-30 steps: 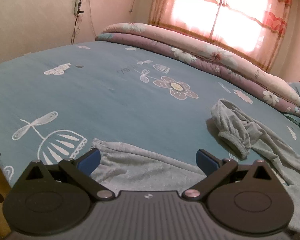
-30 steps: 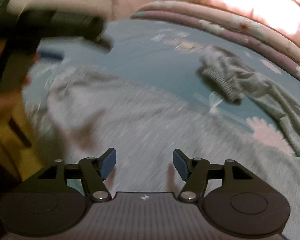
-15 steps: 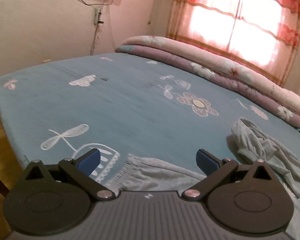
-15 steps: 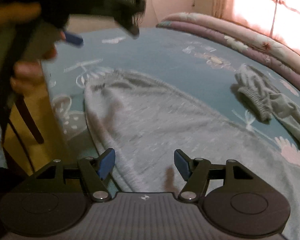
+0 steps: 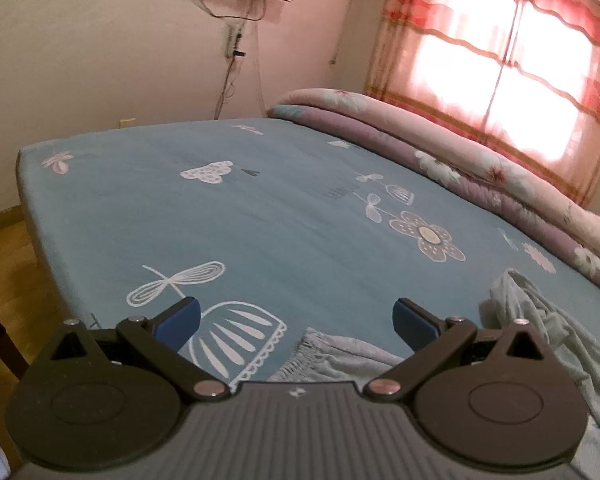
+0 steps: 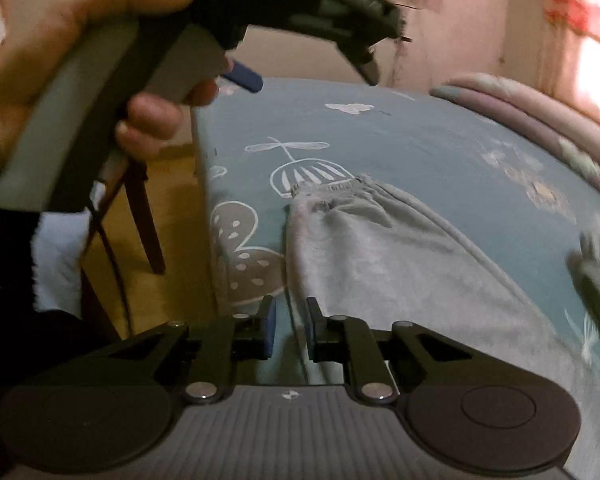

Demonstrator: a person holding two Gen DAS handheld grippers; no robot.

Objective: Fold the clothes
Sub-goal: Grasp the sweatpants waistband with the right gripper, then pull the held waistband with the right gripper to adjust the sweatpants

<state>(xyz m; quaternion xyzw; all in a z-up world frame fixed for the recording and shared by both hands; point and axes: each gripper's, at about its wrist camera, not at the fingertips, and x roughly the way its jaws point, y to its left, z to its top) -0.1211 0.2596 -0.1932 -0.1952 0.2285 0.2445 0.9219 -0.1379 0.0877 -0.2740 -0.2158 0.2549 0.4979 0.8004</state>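
Observation:
Grey sweatpants [image 6: 400, 264] lie on the teal flowered bed sheet [image 6: 440, 148], with the elastic waistband [image 6: 340, 192] toward the bed's corner. My right gripper [image 6: 291, 328] hovers low over the trousers' near edge; its jaws are closing, the cloth edge lies in the narrow gap, and the pads do not visibly press it. My left gripper [image 5: 296, 316] stands wide open above the sheet, with the waistband [image 5: 320, 356] just below and nothing between its fingers. A hand holds it at the upper left of the right wrist view, where one blue pad [image 6: 244, 78] shows. A crumpled leg cuff [image 5: 536, 312] lies to the right.
A rolled floral quilt [image 5: 480, 160] runs along the bed's far side under a bright curtained window [image 5: 508, 64]. The bed's corner [image 5: 28, 160] drops to a wooden floor [image 5: 4, 248]. A dark chair leg [image 6: 144, 220] stands beside the bed. Cables hang on the wall [image 5: 236, 52].
The right gripper's jaws have narrowed from wide to a small gap over the trousers' edge. Both views have swung toward the bed's corner, and the waistband sits lower in the left wrist view.

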